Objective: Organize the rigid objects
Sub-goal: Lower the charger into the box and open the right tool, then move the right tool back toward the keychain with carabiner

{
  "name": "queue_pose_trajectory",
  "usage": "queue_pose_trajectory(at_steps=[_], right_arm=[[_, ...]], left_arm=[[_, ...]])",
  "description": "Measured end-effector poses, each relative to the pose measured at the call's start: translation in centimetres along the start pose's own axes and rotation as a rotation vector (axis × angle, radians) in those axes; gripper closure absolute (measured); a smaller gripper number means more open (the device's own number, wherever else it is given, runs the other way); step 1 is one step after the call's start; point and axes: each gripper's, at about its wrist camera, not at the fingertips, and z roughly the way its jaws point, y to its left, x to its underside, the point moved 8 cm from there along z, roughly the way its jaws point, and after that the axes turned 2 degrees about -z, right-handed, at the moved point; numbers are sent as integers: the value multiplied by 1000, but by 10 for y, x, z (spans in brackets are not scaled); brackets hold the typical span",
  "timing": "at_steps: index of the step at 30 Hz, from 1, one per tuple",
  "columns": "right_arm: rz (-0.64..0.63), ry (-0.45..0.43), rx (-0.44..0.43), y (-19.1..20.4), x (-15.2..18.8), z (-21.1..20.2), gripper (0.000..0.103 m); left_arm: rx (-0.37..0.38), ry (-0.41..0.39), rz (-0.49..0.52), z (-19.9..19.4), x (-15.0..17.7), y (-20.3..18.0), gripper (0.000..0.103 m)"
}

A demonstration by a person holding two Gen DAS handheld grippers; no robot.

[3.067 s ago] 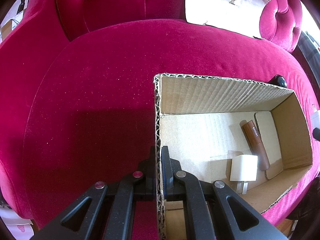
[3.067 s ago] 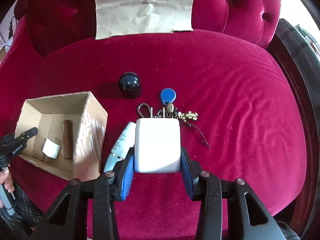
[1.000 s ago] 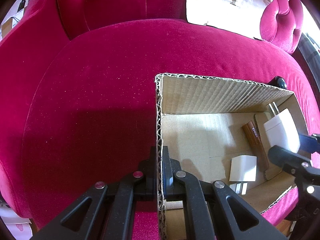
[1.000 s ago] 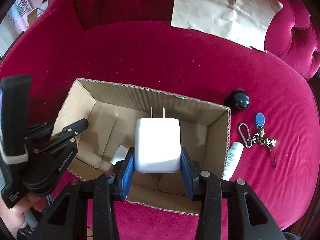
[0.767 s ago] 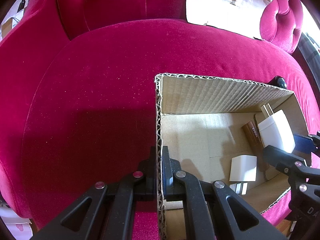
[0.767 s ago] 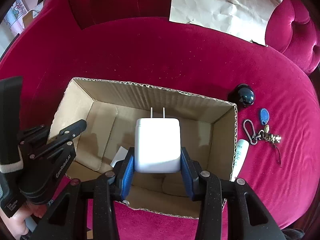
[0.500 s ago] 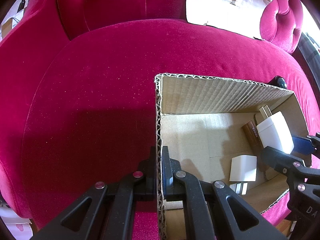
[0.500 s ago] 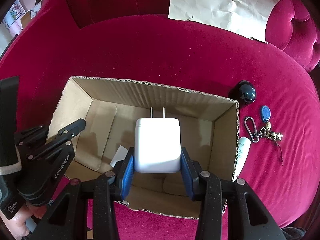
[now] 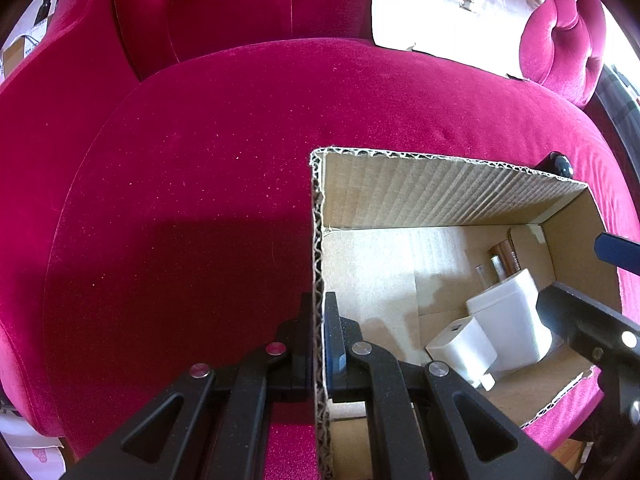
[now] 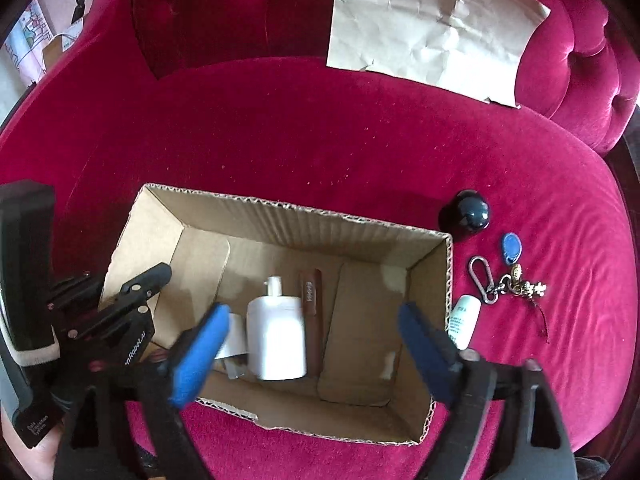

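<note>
My left gripper [image 9: 319, 304] is shut on the left wall of the open cardboard box [image 9: 440, 192], which sits on a magenta velvet seat. Above the box, my right gripper [image 10: 314, 356] has its jaws opening wide, its blue pads [image 10: 200, 356] touching nothing. The large white charger [image 10: 276, 340] lies loose on the box floor below them, prongs pointing away. A brown tube [image 10: 312, 312] lies right of it. A smaller white charger [image 9: 460, 344] rests against its other side. In the left wrist view the right gripper [image 9: 572, 272] hangs over the box's right end.
On the seat right of the box [image 10: 300, 208] lie a dark ball [image 10: 466, 216], a blue key fob [image 10: 511, 248] on a keyring [image 10: 504, 284] and a small white tube [image 10: 462, 320]. A crumpled paper sheet [image 10: 432, 32] leans on the backrest.
The right gripper's jaws have spread apart and the large white charger has dropped from them onto the box floor beside the smaller charger. The left gripper has not moved.
</note>
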Motion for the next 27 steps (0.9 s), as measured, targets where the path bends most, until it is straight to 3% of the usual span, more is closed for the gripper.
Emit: queue_pose_trajectory(at_steps=[5,27], right_arm=[[1,2,-2,-2,0,1,0],[-6,-15,16,-16,-1,-15,0]], left_arm=[[0,0,0,0,0,0,99],[-9,0,10,0,-1,-4,99]])
